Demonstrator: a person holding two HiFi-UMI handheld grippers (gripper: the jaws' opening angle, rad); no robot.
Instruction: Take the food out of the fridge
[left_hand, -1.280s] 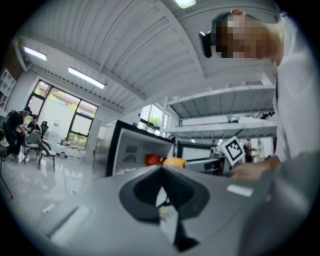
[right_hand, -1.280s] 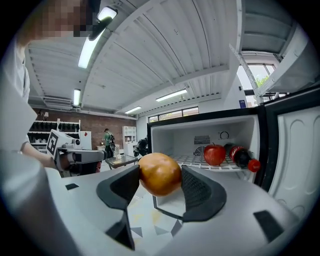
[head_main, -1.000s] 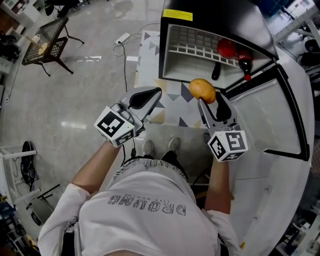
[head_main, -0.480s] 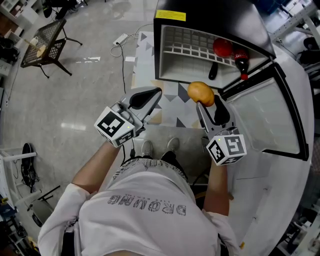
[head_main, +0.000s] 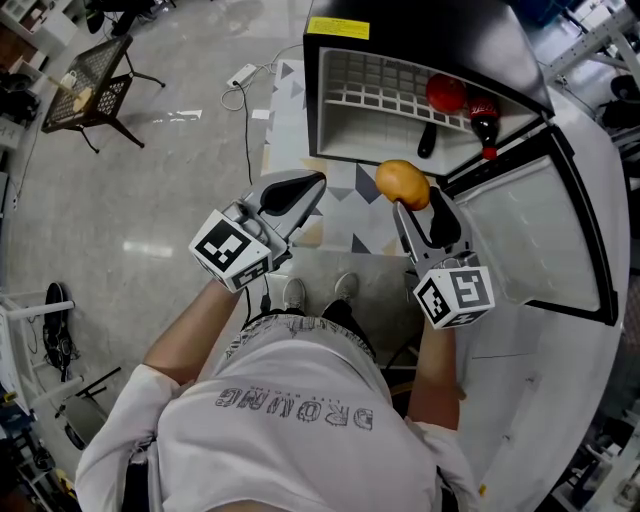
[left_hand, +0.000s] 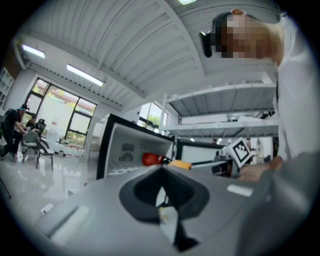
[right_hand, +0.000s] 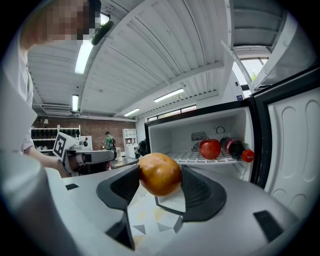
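Orange-yellow fruit clamped in the right gripper, clear of the fridge.
Pinched at its sides between both pads, just outside the open compartment at its 12 o'clock, probably for carrying away. Left gripper closed on nothing at the fruit's 9 o'clock, kept aside. Red apple and bottle on the shelf at 1 o'clock, not yet taken.
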